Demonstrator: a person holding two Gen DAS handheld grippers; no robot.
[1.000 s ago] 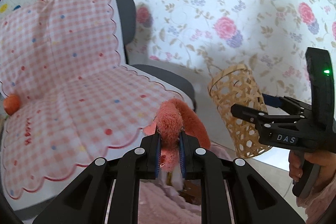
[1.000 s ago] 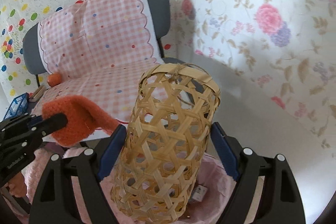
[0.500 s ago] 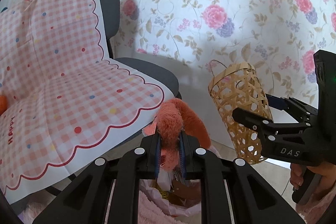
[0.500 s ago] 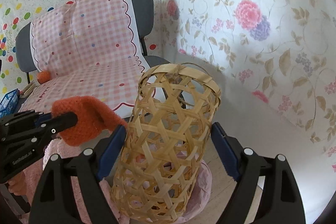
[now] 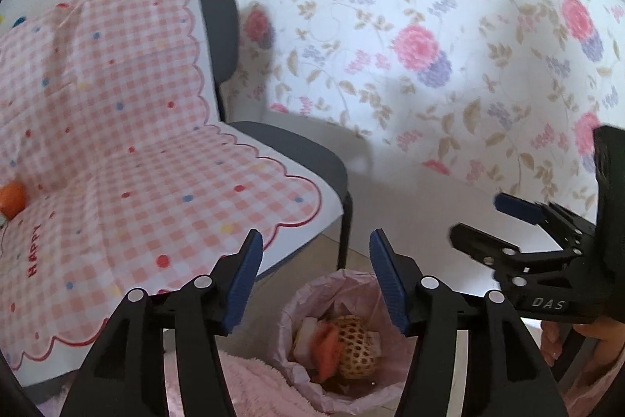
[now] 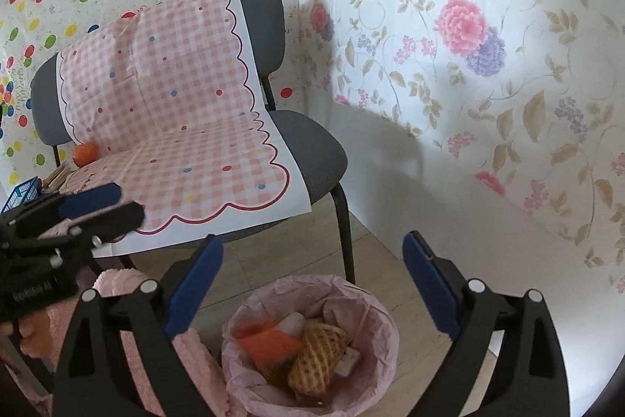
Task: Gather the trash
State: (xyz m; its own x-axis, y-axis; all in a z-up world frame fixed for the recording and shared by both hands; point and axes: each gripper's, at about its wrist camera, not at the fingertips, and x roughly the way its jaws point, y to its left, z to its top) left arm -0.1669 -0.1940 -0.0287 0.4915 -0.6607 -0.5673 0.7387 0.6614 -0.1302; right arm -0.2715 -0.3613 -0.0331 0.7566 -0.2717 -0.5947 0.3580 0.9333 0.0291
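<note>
Hovering over the bin (image 6: 312,290), I keep both grippers, left (image 5: 314,280) and right (image 6: 312,286), spread and empty; basket (image 6: 318,350) and orange rag (image 6: 269,342) lie inside, so this drop looks done.

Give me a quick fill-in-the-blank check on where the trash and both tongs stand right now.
1. The woven basket lies inside the pink-lined ____.
2. The orange fuzzy piece rests on the basket's ____ side in the right wrist view.
3. The left tongs and right tongs are both ____ and hold nothing.
4. The gingham cloth is draped over the grey ____.

Missing words: bin; left; open; chair
</note>
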